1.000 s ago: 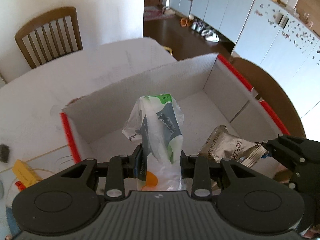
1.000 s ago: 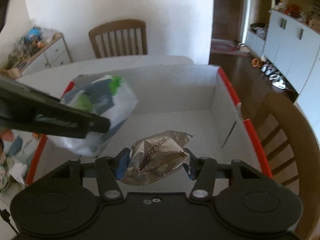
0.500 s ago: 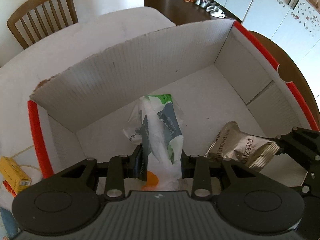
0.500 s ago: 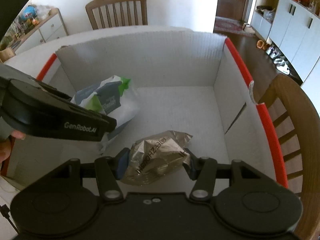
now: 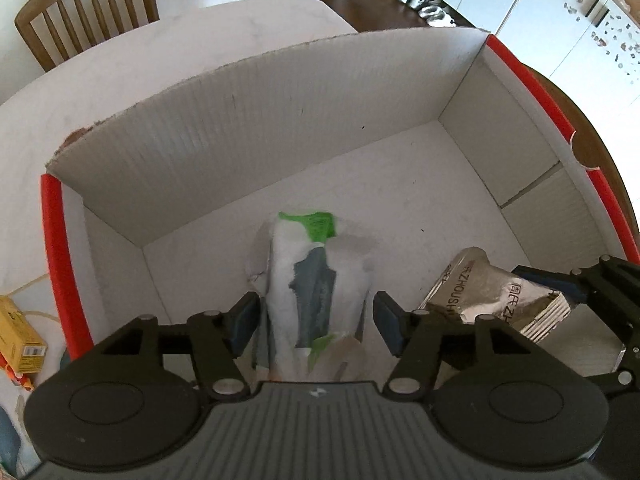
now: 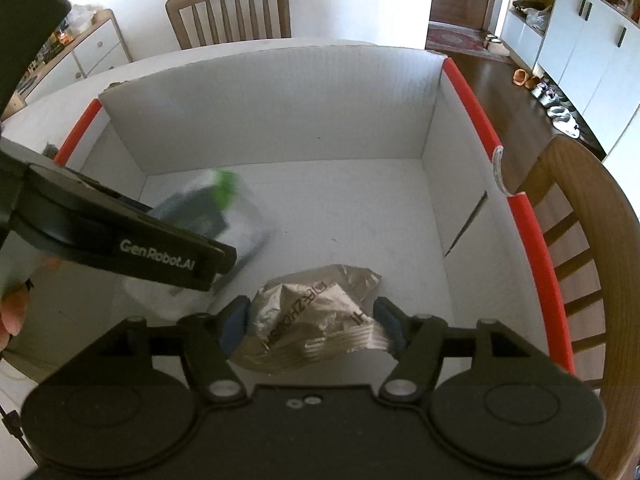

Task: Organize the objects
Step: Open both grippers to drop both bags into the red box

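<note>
A white cardboard box (image 5: 256,128) with red-edged side walls stands on the table; it also shows in the right wrist view (image 6: 280,112). My left gripper (image 5: 316,322) is open, its pads apart from a white, green and grey packet (image 5: 316,276) that is motion-blurred, blurred too in the right wrist view (image 6: 208,212). My right gripper (image 6: 312,326) holds its pads wide around a silver foil packet (image 6: 316,320), seen also in the left wrist view (image 5: 492,296); I cannot tell if they touch it.
A yellow carton (image 5: 18,336) lies on the table left of the box. Wooden chairs stand behind the table (image 6: 230,8) and right of the box (image 6: 592,248). White cabinets (image 6: 580,20) line the far right.
Both grippers moved down into the box. My left gripper opened and let go of the white and green packet, which is dropping. My right gripper's jaws widened around the foil packet.
</note>
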`<state>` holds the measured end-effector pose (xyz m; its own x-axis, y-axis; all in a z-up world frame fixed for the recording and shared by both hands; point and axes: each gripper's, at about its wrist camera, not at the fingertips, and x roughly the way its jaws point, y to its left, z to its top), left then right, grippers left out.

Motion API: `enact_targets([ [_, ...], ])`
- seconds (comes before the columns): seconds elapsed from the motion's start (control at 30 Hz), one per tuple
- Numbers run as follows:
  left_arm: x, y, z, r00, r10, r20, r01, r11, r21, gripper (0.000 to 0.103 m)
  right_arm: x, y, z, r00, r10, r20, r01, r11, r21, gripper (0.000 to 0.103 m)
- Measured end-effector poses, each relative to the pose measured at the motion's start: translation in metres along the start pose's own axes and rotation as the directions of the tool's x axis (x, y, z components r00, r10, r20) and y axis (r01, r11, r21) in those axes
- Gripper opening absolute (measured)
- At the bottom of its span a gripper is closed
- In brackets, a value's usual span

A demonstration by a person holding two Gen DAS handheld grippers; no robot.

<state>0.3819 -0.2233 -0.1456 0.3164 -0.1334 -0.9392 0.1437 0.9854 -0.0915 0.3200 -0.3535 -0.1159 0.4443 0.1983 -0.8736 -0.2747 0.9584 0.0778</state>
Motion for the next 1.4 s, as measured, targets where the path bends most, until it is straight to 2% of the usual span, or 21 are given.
enact_targets([
  [0.17, -0.014, -0.001, 0.011, 1.000, -0.004, 0.028, 0.004, 1.000, 0.005, 0.063, -0.011, -0.001, -0.001, 1.000, 0.011, 0.023, -0.011, 1.000, 0.006, 0.073],
  [0.6, -0.068, 0.000, -0.004, 0.989, -0.042, 0.139, 0.042, 0.999, 0.006, 0.063, -0.062, 0.001, -0.001, 0.994, 0.024, 0.108, -0.027, 0.999, 0.026, 0.077],
  [1.0, -0.120, 0.010, -0.037, 0.969, -0.086, 0.233, 0.073, 0.995, 0.065, 0.063, -0.109, 0.022, -0.012, 0.981, 0.040, 0.189, -0.051, 0.997, 0.055, 0.077],
  [1.4, -0.167, 0.048, -0.082, 0.941, -0.121, 0.317, 0.089, 0.990, 0.113, 0.064, -0.137, 0.071, -0.026, 0.969, 0.057, 0.239, -0.071, 0.996, 0.047, 0.079],
])
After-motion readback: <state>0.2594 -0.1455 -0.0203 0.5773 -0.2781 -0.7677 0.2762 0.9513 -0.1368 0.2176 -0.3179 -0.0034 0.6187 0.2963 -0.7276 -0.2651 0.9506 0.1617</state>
